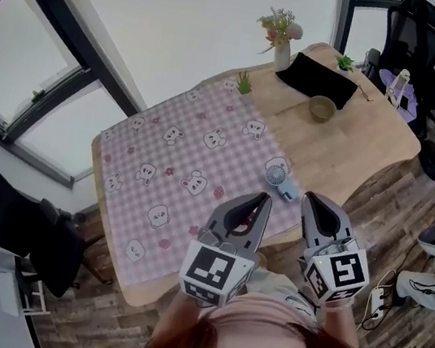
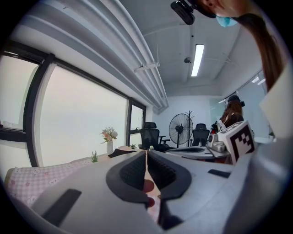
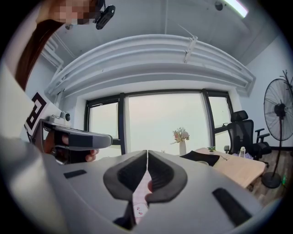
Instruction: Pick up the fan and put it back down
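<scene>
Hovering just short of the fan (image 1: pixel 277 176), left gripper (image 1: pixel 260 203) and right gripper (image 1: pixel 312 201) are carrying jaws together, empty; reach likely pending, one must open.

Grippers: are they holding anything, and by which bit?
Nothing is held. The left gripper and the right gripper are both shut and empty; the fan lies on the cloth ahead of them.

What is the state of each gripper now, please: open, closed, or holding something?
Left gripper: closed, holding nothing.
Right gripper: closed, holding nothing.
</scene>
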The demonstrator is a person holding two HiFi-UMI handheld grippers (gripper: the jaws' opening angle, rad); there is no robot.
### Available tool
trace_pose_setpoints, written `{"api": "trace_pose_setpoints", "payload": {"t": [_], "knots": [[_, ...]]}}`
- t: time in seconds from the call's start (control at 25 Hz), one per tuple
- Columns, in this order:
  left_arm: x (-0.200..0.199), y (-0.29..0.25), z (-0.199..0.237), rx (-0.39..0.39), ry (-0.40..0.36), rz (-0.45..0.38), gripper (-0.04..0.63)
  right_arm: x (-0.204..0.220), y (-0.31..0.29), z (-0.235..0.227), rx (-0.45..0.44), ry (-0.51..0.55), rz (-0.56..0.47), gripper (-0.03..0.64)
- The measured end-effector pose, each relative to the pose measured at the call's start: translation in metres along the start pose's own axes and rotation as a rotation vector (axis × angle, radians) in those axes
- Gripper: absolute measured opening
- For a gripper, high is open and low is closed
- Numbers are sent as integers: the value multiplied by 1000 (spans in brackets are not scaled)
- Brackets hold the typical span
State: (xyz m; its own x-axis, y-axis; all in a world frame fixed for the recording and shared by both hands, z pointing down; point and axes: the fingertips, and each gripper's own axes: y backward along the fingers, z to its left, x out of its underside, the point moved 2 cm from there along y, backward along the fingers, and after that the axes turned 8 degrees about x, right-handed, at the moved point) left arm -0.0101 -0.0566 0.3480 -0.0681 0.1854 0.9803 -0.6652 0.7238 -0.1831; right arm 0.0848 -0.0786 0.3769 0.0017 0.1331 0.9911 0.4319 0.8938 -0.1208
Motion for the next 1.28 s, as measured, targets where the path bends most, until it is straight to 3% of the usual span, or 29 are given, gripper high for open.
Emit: {"api": "trace_pose_setpoints", "payload": {"t": [1.28], "knots": [[9, -50, 64, -32, 33, 16, 15, 84, -100, -17, -173, 193, 261, 92]]}}
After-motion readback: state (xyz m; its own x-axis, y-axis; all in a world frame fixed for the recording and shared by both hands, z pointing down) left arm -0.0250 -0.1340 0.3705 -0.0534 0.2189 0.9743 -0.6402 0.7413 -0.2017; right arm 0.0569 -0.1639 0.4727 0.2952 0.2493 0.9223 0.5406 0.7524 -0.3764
